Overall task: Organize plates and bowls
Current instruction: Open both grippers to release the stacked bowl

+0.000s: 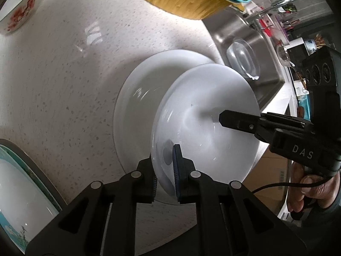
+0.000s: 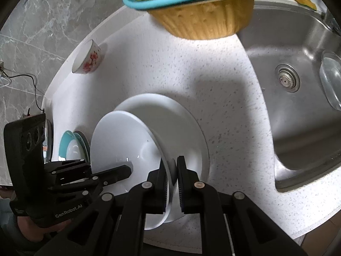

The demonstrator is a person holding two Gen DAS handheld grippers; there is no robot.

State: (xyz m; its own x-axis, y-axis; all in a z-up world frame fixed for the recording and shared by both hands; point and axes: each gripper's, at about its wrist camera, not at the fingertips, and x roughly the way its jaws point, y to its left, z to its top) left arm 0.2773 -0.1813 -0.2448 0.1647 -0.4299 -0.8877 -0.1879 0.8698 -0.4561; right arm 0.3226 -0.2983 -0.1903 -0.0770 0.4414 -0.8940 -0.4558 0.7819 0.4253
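A white deep plate (image 1: 204, 132) (image 2: 121, 143) hangs tilted just above a larger white plate (image 1: 138, 93) (image 2: 183, 115) that lies on the speckled counter. My left gripper (image 1: 166, 170) is shut on the upper plate's near rim, one pad inside and one under it. In the right wrist view the left gripper (image 2: 127, 170) reaches in from the left. My right gripper (image 2: 171, 177) is shut on the opposite rim. From the left wrist camera, the right gripper (image 1: 223, 120) enters from the right with a hand behind it. Its lower finger is hidden under the plate.
A flowered bowl (image 1: 19, 15) (image 2: 87, 59) sits at the counter's far left. A yellow basin (image 1: 181, 0) (image 2: 204, 19) carrying a blue colander of greens stands at the back. A steel sink (image 1: 240, 36) (image 2: 298, 117) holds a clear container (image 1: 243, 59). A teal-rimmed plate (image 1: 23, 192) (image 2: 70, 147) lies left.
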